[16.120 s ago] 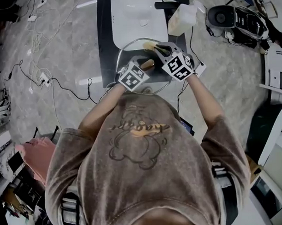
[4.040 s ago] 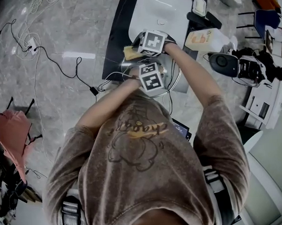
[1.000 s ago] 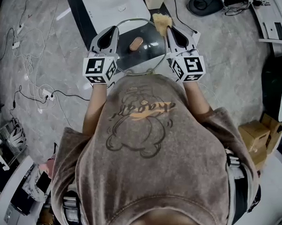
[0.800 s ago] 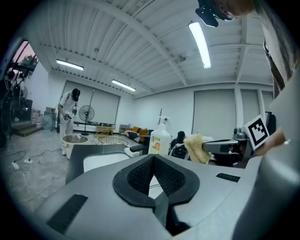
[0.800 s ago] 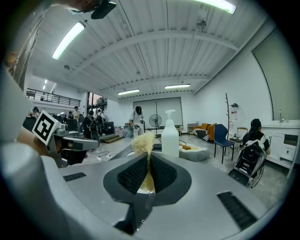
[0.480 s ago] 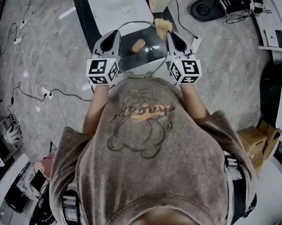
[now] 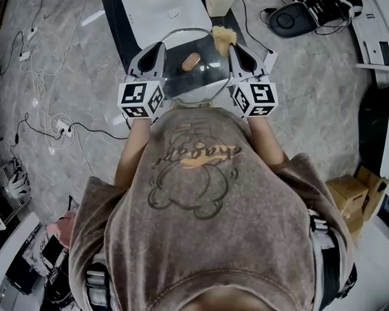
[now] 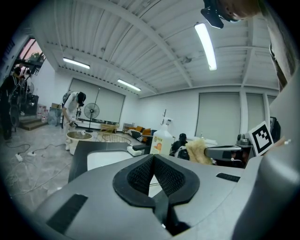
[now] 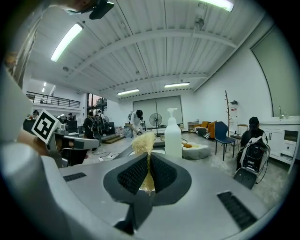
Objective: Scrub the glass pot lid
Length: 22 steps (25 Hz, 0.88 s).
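Between the black ribbed pads of the right claw (image 9: 149,159) a pale yellow fibrous scrubber (image 9: 143,143) is pinched, and its frayed end sticks out past the tips. Seen from above, that tuft lies at the far right rim of the glass pot lid (image 7: 195,81), just ahead of the right claw. The left claw (image 8: 153,158) has its pads pressed together, and from overhead its tip meets the lid's left rim, so it appears to grip the thin edge there. The round lid lies roughly flat between the two claws, with its wooden knob (image 7: 191,61) facing up near the middle. Its near edge hangs over the person's chest. Each claw carries a cube with square markers close to the person's hands. Beyond both claws is a dark desk (image 7: 113,20) with a white basin (image 7: 157,9) on it. A pump bottle (image 9: 172,133) stands just ahead of the right claw. Farther out, cables trail across a grey marbled floor (image 7: 64,73).
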Each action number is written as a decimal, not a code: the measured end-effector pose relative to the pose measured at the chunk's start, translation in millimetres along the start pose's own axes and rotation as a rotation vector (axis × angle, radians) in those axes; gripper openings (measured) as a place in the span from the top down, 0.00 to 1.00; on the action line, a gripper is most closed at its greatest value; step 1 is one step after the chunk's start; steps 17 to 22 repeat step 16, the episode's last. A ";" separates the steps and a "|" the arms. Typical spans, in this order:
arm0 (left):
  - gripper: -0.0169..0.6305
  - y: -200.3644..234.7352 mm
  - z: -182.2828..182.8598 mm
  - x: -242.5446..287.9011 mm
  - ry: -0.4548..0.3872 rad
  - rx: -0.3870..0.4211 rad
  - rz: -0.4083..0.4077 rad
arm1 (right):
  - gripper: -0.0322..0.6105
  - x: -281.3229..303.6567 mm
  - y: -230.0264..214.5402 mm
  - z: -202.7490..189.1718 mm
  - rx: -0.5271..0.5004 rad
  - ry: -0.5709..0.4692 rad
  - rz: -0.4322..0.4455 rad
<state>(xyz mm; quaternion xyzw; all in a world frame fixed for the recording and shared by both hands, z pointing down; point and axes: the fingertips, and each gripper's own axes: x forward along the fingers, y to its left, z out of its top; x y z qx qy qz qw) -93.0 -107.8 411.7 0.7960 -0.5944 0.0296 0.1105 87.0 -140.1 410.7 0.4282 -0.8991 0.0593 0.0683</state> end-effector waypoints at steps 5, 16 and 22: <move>0.95 0.2 5.5 0.4 -0.010 -0.015 -0.003 | 0.93 0.4 -0.7 1.3 0.005 0.000 0.002; 0.95 -0.4 2.9 -4.5 0.016 -0.016 0.005 | 0.93 -3.6 0.0 -0.7 0.000 0.007 0.007; 0.95 -0.4 2.9 -4.5 0.016 -0.016 0.005 | 0.93 -3.6 0.0 -0.7 0.000 0.007 0.007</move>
